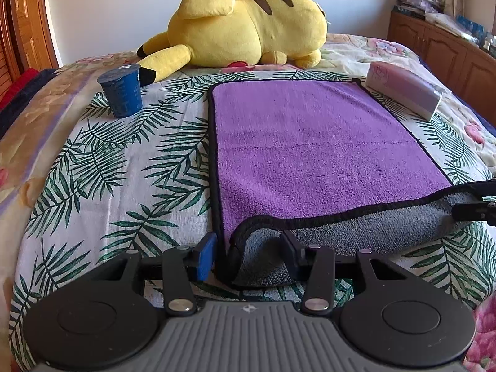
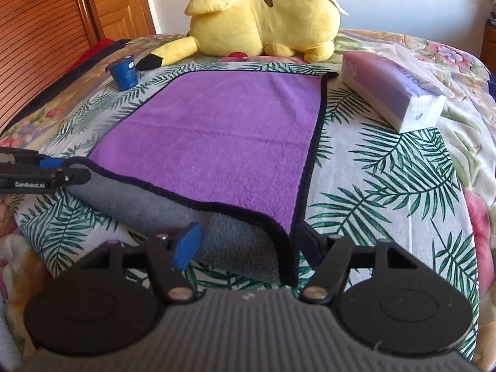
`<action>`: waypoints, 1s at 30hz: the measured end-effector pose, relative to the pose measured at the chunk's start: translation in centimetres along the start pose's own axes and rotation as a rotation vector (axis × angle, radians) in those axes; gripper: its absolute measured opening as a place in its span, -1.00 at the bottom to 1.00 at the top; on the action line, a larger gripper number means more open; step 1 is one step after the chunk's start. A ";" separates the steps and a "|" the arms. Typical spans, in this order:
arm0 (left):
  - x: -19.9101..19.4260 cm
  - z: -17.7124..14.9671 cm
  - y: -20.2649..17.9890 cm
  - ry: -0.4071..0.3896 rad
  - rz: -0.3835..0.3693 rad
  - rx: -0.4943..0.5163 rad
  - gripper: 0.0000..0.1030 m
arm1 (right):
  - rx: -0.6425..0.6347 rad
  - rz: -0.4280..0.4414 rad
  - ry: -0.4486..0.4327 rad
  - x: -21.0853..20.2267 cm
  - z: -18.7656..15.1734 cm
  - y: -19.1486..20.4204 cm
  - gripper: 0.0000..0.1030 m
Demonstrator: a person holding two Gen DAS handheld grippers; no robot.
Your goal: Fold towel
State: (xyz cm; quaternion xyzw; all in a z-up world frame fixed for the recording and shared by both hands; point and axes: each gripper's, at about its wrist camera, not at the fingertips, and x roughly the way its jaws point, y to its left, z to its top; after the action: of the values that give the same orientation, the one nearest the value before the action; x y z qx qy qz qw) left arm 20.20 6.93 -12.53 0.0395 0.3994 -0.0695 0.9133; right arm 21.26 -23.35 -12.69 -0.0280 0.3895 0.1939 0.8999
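A purple towel (image 1: 310, 142) with a black hem and a grey underside lies on a palm-leaf cloth on the bed; it also shows in the right wrist view (image 2: 217, 142). Its near edge is curled up so the grey side shows. My left gripper (image 1: 248, 252) is open, its fingers astride the towel's near left corner. My right gripper (image 2: 248, 241) is open, its fingers astride the near right corner. Each gripper shows at the edge of the other's view.
A blue cup (image 1: 122, 91) stands left of the towel's far end. A tissue pack (image 1: 406, 91) lies at its far right. A yellow plush toy (image 1: 245, 24) lies behind. A wooden cabinet (image 1: 449, 52) stands right of the bed.
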 end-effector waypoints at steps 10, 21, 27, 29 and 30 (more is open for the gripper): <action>-0.3 0.0 -0.2 -0.007 -0.023 0.020 -0.48 | -0.002 0.011 0.013 -0.3 0.4 -0.4 -0.21; -0.5 -0.1 -0.8 -0.009 -0.016 0.048 -0.56 | -0.002 0.005 0.049 0.1 0.2 -1.1 -0.54; -0.3 -0.2 -0.7 -0.008 -0.016 0.048 -0.55 | -0.001 0.002 0.062 0.2 0.2 -1.3 -0.55; -0.3 -0.2 -0.7 -0.008 -0.015 0.050 -0.56 | -0.002 0.002 0.062 0.1 0.2 -1.3 -0.56; -0.3 -0.2 -0.7 -0.009 -0.016 0.051 -0.58 | -0.007 0.002 0.062 0.1 0.2 -1.2 -0.60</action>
State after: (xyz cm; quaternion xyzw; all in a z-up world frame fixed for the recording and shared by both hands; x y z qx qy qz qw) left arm 19.73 6.29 -12.44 0.0590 0.3936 -0.0872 0.9132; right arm 21.90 -24.39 -12.76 -0.0370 0.4166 0.1953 0.8871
